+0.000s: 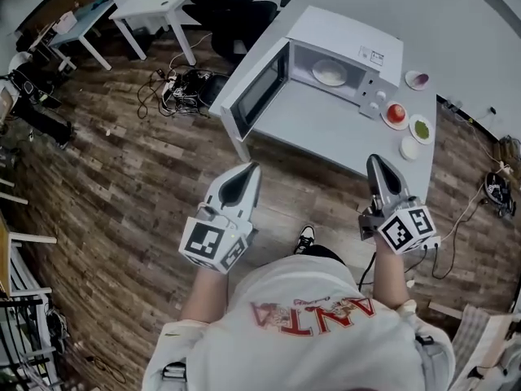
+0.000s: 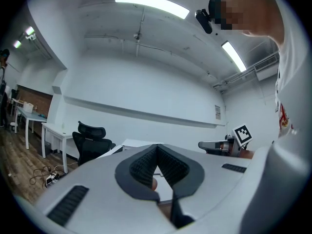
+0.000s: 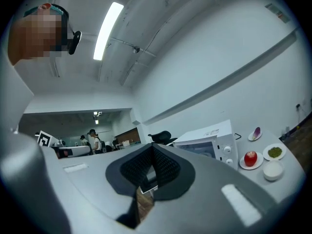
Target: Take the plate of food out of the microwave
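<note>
I see the microwave [image 1: 342, 51] on the tabletop [image 1: 326, 133], door open, the plate of food [image 1: 330, 73] inside. My left tongs [image 1: 251, 168] and right tongs [image 1: 374, 160] are closed, empty, well short of it. Nothing taken out yet.

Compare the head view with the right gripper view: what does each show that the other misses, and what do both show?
Only the head view shows the wooden floor, the tangle of cables and the person's shoe. Only the right gripper view shows the ceiling strip light and people standing in the background. Both show the white microwave, the red fruit on its dish, the dish of green food, the black chair and the left gripper.
</note>
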A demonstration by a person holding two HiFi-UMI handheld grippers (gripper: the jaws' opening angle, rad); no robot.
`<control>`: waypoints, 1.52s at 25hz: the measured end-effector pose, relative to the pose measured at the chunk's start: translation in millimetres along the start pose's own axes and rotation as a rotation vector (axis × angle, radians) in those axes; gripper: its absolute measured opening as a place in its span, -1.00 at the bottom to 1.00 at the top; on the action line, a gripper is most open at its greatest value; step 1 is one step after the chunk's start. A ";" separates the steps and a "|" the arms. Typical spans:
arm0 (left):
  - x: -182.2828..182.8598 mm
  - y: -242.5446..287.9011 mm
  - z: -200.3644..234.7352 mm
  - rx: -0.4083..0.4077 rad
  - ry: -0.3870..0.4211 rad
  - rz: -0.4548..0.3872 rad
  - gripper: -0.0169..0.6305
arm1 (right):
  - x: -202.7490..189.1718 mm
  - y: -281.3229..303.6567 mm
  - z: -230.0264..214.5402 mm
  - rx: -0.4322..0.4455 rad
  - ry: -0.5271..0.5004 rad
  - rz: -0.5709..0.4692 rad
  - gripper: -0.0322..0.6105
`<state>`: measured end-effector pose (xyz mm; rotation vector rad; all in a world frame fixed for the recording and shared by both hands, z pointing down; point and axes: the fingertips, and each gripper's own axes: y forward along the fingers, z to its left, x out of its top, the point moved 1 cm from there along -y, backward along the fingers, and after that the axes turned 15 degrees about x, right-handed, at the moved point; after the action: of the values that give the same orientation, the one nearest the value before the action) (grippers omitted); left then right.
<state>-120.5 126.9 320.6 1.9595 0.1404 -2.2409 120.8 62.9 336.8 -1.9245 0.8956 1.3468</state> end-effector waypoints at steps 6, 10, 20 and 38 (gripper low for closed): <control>1.8 74.5 -35.4 0.006 0.027 0.032 -0.93 | 13.8 -5.5 -85.1 -0.020 0.049 -0.015 -0.89; -6.3 113.3 -48.8 0.024 0.043 0.057 -0.93 | 8.0 -7.5 -133.1 -0.035 0.099 -0.020 -0.89; -18.8 179.5 -50.4 0.000 0.055 0.103 -0.93 | -6.6 5.7 -192.1 -0.091 0.161 -0.009 -0.89; -22.5 280.5 9.8 -0.184 -0.011 0.106 -0.93 | -17.2 122.5 -217.7 -0.215 0.221 -0.008 -0.89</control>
<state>-76.0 -149.1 354.1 1.8156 0.2266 -2.0914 133.4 -178.1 403.6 -2.2745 0.8735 1.2875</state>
